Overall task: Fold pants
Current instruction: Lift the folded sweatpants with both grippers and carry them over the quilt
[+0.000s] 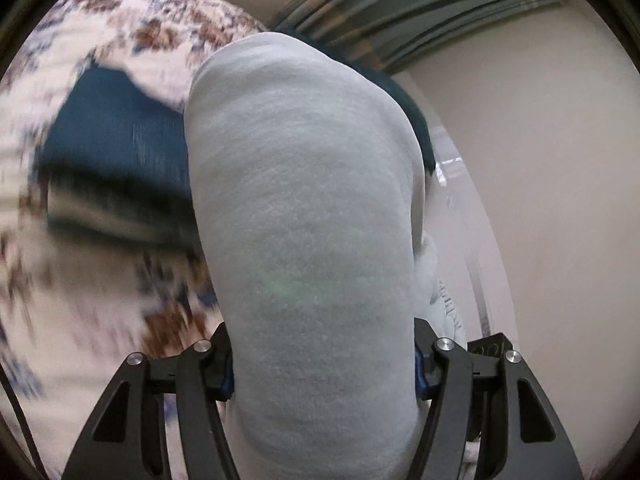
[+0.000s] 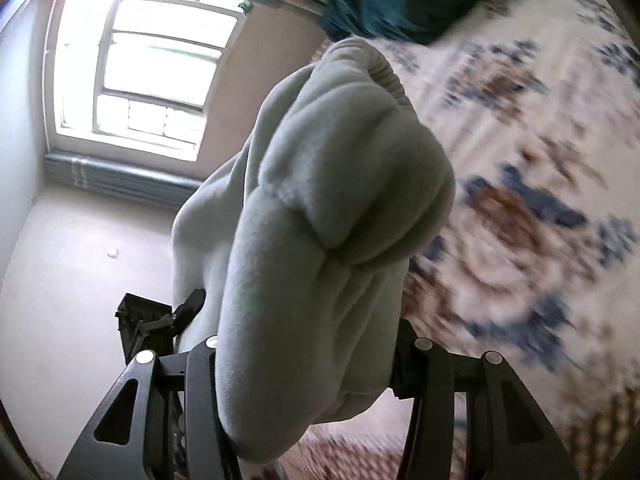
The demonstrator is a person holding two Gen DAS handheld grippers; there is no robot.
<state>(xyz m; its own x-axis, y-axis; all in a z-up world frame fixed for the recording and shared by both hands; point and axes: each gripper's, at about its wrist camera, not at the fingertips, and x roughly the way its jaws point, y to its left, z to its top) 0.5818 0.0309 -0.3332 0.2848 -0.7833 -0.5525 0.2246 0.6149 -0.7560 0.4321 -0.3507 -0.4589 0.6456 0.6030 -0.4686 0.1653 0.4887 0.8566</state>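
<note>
Jaws of both grippers clamp thick bunches of the grey pants (image 1: 304, 216), which hang off the bed (image 1: 80, 312) below. The left gripper (image 1: 324, 364) pinches a broad, smooth fold of fleece that fills its view; the right gripper (image 2: 308, 344) holds a bulkier wad, with a ribbed elastic band (image 2: 386, 70) showing at the far end. The flowered bedspread blurs underneath, and a dark blue cloth (image 1: 116, 140) lies on it beyond the pants. A window (image 2: 148, 68) lights the room on the right gripper's side. The step in hand appears to be the lift that carries the pants clear of the bed. Next, the two grips likely need to draw apart, let the fabric hang straight, then lay it flat on the bedspread, clear of the blue cloth, so a crease can be set.
</note>
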